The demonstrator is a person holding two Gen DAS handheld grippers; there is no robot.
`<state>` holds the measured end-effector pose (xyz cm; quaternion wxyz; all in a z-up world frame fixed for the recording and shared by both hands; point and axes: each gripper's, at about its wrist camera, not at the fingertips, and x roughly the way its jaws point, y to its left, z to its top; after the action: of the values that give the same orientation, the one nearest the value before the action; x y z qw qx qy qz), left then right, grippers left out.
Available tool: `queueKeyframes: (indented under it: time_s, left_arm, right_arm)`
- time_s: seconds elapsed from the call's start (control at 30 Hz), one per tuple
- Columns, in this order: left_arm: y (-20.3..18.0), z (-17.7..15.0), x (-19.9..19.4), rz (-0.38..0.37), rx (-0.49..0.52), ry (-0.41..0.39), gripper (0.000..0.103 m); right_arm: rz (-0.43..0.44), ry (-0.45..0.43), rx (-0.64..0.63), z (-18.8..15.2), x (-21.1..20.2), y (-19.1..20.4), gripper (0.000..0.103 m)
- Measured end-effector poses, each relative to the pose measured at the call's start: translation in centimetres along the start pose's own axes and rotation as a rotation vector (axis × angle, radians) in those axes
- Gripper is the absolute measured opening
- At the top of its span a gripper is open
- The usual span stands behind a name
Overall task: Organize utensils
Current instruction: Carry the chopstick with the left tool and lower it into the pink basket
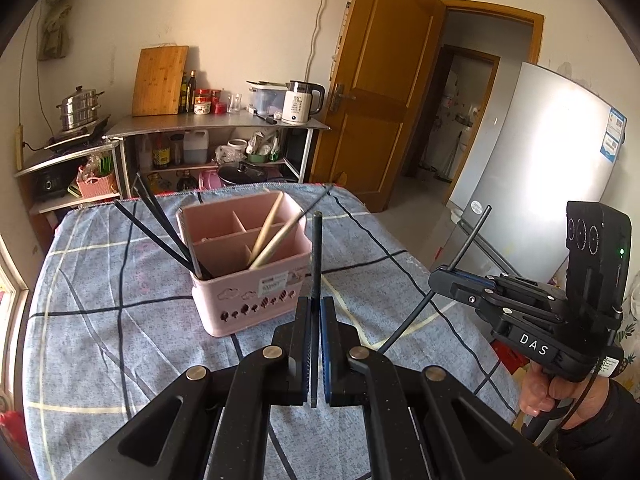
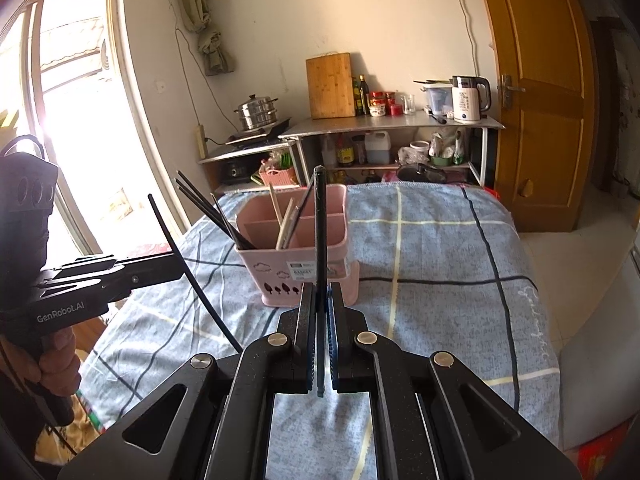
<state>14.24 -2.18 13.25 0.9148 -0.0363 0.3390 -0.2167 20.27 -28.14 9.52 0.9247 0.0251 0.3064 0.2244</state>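
Both grippers clamped on 1 black chopstick each: left gripper (image 1: 315,344) pinching its chopstick (image 1: 317,256) near the lower end, shaft upright; right gripper (image 2: 322,340) likewise, its chopstick (image 2: 320,220) upright. Pink caddy (image 1: 240,296) ahead on the checked cloth (image 1: 100,320), slightly left of the left tool, straight ahead of the right; about equally near. Black chopsticks (image 1: 160,220) already leaning in the caddy's left compartment; pale wooden utensils (image 1: 272,232) in the middle, likely to obstruct a slanted drop.

Kettle (image 1: 301,102) and cutting board (image 1: 160,80) on shelf (image 1: 224,122).
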Motion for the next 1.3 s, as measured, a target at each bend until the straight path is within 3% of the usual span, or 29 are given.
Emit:
queueKeyframes:
  time_s: [0.5,0.83,1.03,1.3]
  left_arm:
    - [2.5,7.7,-5.0,0.067,0.01,-0.164,0.004]
    - [3.9,12.7,-3.5,0.122,0.03,-0.211,0.004]
    - [4.8,13.3,-0.9,0.134,0.043,-0.197,0.004]
    - [6.5,11.4,2.0,0.13,0.035,-0.159,0.004]
  right_arm:
    - [0.065,-0.111,-0.058,5.5,0.2,3.3,0.005]
    - [0.085,-0.197,-0.083,10.0,1.6,4.8,0.005]
    - [0.077,-0.205,-0.086,11.1,3.6,4.9,0.005]
    - [0.059,-0.154,-0.113,10.4,7.2,5.4,0.005]
